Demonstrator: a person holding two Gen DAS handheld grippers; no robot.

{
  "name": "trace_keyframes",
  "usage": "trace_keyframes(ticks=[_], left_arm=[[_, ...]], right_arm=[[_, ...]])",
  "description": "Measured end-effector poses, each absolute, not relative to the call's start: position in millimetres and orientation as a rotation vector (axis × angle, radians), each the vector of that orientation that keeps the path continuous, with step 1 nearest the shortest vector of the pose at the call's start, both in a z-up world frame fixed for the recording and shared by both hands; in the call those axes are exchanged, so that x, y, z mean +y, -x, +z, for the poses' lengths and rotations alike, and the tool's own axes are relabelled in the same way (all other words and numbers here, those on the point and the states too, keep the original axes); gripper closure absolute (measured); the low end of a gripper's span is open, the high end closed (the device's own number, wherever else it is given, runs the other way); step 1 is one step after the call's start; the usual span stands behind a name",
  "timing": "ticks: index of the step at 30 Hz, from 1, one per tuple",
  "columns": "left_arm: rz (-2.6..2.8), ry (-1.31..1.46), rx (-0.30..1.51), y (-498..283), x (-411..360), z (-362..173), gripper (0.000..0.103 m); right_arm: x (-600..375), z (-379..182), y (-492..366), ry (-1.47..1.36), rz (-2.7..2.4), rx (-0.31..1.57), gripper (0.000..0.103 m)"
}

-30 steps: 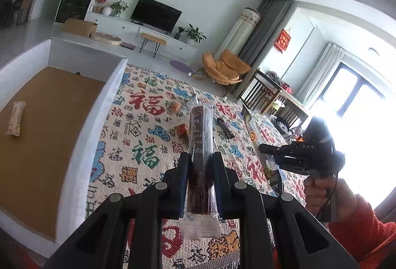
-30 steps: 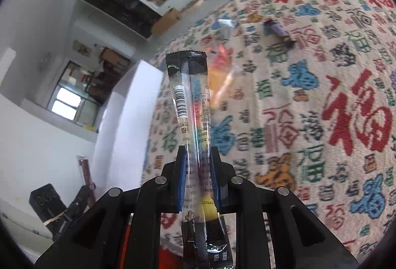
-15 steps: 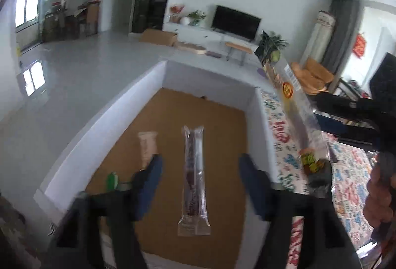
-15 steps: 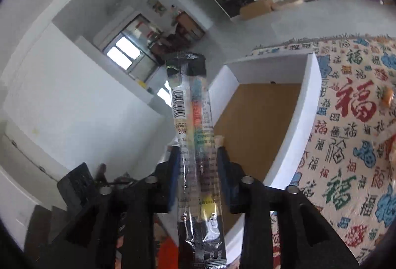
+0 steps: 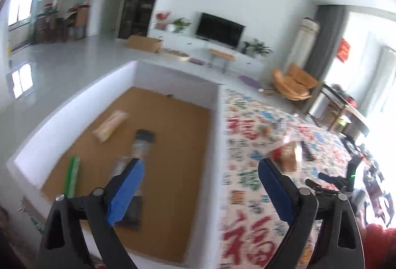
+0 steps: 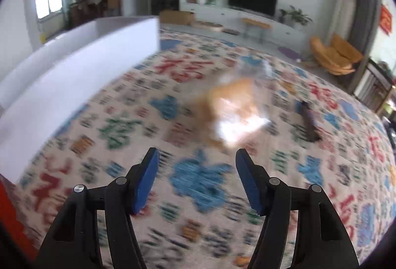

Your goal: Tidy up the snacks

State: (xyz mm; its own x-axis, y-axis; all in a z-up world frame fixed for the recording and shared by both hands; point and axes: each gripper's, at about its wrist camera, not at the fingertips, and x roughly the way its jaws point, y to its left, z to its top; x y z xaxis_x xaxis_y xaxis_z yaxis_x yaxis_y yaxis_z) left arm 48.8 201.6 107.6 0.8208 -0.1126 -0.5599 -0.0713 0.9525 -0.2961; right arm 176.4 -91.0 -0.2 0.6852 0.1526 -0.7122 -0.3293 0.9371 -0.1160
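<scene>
My left gripper [image 5: 201, 165] hangs over the near right wall of the white box [image 5: 215, 145], its jaws opening wide with nothing between them. On the box's brown floor lie a beige packet [image 5: 111, 125], a green packet [image 5: 71, 176] and a long clear stick packet [image 5: 142, 145], partly hidden behind my left finger. My right gripper [image 6: 197, 154] points down at the patterned rug [image 6: 198, 182], jaws opening and empty. Ahead of it lie a blurred orange snack bag [image 6: 235, 105] and a dark bar [image 6: 308, 124].
The box's white outer wall [image 6: 74, 78] stands left of my right gripper. In the left wrist view the orange bag [image 5: 287, 152] and dark bar [image 5: 307, 152] lie on the rug [image 5: 247, 170], with a red sleeve [image 5: 378, 244] at the lower right. Furniture stands far behind.
Both grippers have let go of their stick packets and opened. The left one swung over the box and back toward its right wall. The right one turned from the box down to the rug.
</scene>
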Motion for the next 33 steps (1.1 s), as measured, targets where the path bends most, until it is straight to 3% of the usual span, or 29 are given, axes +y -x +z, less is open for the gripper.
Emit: trace_keyframes(ticks=[7, 12, 13, 19, 23, 33], left_arm=[[-0.289, 0.277, 0.693, -96.1, 93.3, 111.1, 0.001], [-0.311, 0.202, 0.843, -134.8, 30.3, 54.2, 0.001], [-0.292, 0.178, 0.877, -145.4, 23.9, 39.8, 0.001], [-0.134, 0.059, 0.950, -177.0, 10.9, -20.2, 0.001], [-0.062, -0.005, 0.960, -190.6, 12.8, -44.4, 0.000], [-0.060, -0.011, 0.949, -193.0, 16.6, -45.3, 0.000]], right_arm=[[-244.4, -16.8, -178.3, 0.197, -0.068, 0.807, 0.036], [-294.3, -27.4, -180.3, 0.118, -0.143, 0.845, 0.035], [-291.0, -34.0, -183.9, 0.105, -0.140, 0.860, 0.031], [-309.1, -40.0, -188.4, -0.034, -0.111, 0.902, 0.020], [-304.8, -39.6, -186.7, -0.026, -0.124, 0.903, 0.019], [-306.0, -41.2, -188.9, -0.037, -0.123, 0.904, 0.018]])
